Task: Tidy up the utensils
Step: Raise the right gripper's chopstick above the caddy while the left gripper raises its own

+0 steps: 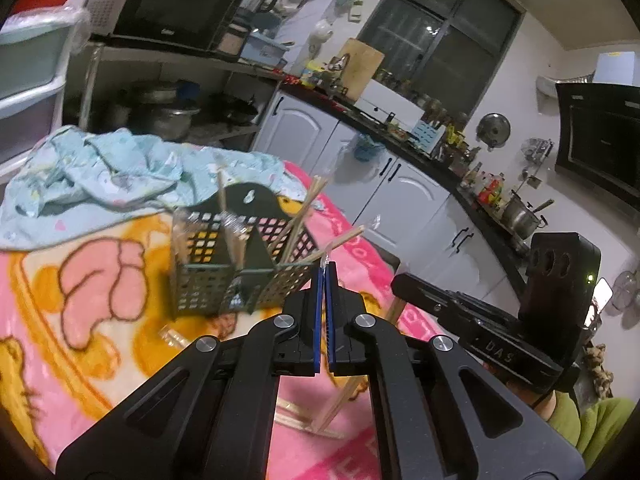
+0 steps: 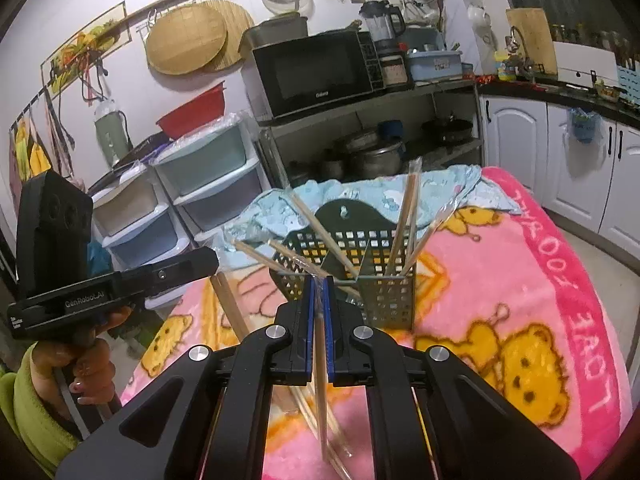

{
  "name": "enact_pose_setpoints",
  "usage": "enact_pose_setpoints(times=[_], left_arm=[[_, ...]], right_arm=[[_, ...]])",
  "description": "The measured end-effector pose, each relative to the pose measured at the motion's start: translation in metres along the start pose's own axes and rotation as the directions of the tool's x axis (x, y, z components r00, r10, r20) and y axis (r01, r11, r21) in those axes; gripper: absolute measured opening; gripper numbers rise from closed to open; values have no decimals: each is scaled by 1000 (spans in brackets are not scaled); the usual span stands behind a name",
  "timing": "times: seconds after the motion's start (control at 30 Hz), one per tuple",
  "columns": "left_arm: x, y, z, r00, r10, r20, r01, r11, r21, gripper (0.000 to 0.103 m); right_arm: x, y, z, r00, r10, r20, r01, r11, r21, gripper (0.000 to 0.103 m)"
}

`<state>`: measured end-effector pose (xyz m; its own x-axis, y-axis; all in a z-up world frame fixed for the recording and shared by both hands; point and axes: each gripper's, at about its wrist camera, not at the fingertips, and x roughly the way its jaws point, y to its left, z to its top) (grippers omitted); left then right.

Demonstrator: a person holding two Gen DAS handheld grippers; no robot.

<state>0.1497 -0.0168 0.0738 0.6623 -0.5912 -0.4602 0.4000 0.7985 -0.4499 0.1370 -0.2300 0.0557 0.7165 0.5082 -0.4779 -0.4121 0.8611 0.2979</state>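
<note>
Right wrist view shows the right gripper (image 2: 319, 280) pinching a wrapped chopstick pair (image 2: 319, 360), long axis almost vertical, just before the black basket (image 2: 376, 280); left gripper (image 1: 324, 270) pinches another pair.

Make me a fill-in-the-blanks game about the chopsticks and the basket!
1. Each tool, left tool and right tool, is shut on a wrapped pair of ____.
2. The black mesh utensil basket stands on a blanket that is mostly ____ in color.
3. The cartoon animal printed on the blanket beside the basket is a yellow ____.
4. The crumpled cloth behind the basket is light ____.

Missing words: chopsticks; pink; bear; blue
</note>
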Motion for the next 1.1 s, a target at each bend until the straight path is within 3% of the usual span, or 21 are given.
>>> enact_pose_setpoints(times=[0.6, 1.1], left_arm=[[5, -38, 44, 994, -63, 83, 56, 995, 83, 0], [-11, -46, 98, 976, -35, 215, 7, 991, 131, 0]], right_arm=[[-28, -5, 27, 992, -29, 122, 30, 1000, -5, 4], [-32, 6, 71, 972, -21, 234, 33, 998, -46, 4]])
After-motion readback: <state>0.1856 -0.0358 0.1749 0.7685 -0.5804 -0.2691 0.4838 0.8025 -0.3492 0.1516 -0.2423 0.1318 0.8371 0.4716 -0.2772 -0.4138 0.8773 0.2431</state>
